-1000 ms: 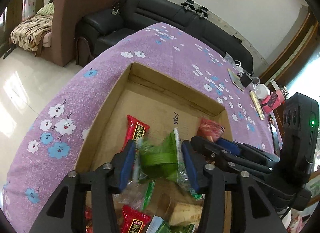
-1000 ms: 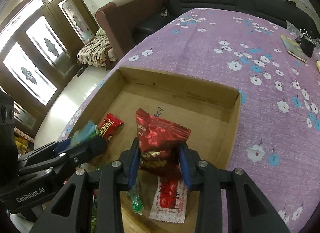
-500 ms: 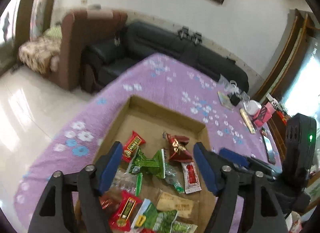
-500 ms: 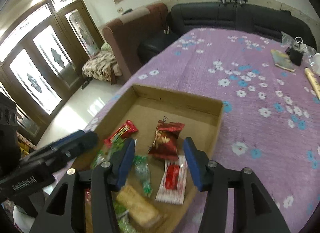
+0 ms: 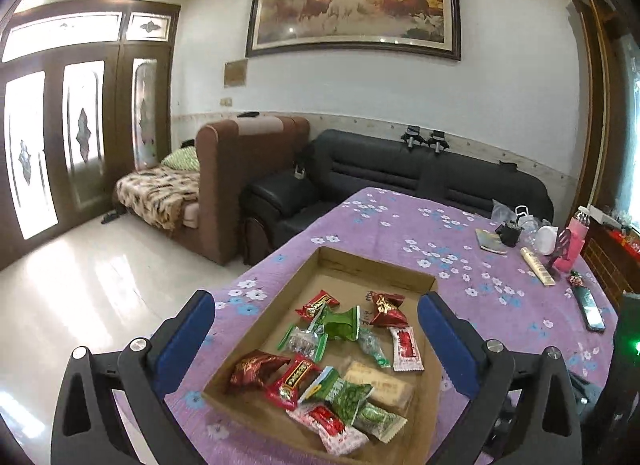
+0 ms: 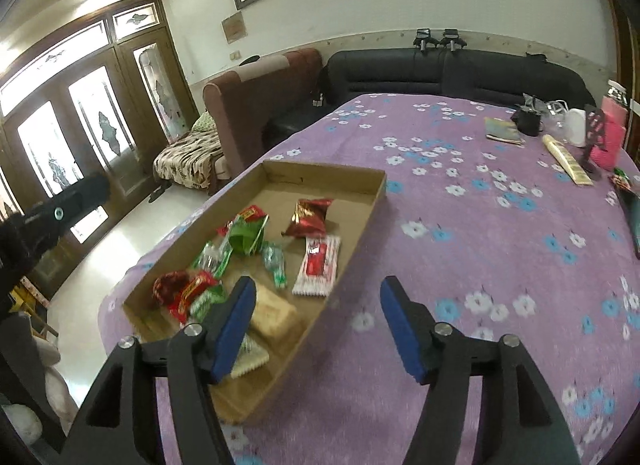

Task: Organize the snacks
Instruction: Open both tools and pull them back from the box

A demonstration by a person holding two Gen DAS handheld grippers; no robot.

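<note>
Left gripper [image 5: 316, 329]: black frame, flat blue pads; jaws opening and spread wide, nothing pinched, raised above the cardboard tray [image 5: 416, 281].
Right gripper [image 6: 318, 321]: same build; jaws opening, nothing pinched, its left pad over the tray's near right corner, its right pad over bare cloth right of the tray.
Cardboard tray: shallow brown rectangle with low upright walls, open top, sitting at the left edge of the table.
Snacks, tray's left side: crinkly dark red wrapper [image 5: 256, 369], glossy red packet [image 5: 294, 381], clear packet with green ends [image 5: 304, 341].
Snacks, tray's middle: small red packet [image 5: 318, 303] toward the far wall, folded green pouch [image 5: 340, 323] just beside it, green bags [image 5: 344, 393] near the front wall, tan flat biscuit pack [image 5: 380, 383] touching them.
Snacks, tray's right side: shiny dark red foil pouch [image 6: 310, 217], white sachet with red panel [image 6: 318, 263] just in front of it.
Tray's far end: bare cardboard floor, roomy.
Tablecloth [image 6: 480, 225]: purple fabric with white and blue flowers; wide open stretch right of the tray.
Far right of the tray: cream tube [image 6: 568, 163], pink object [image 6: 608, 137], white container [image 6: 576, 127], all well apart from it.
Left of the tray: table edge drops to glossy pale floor [image 5: 80, 265].
</note>
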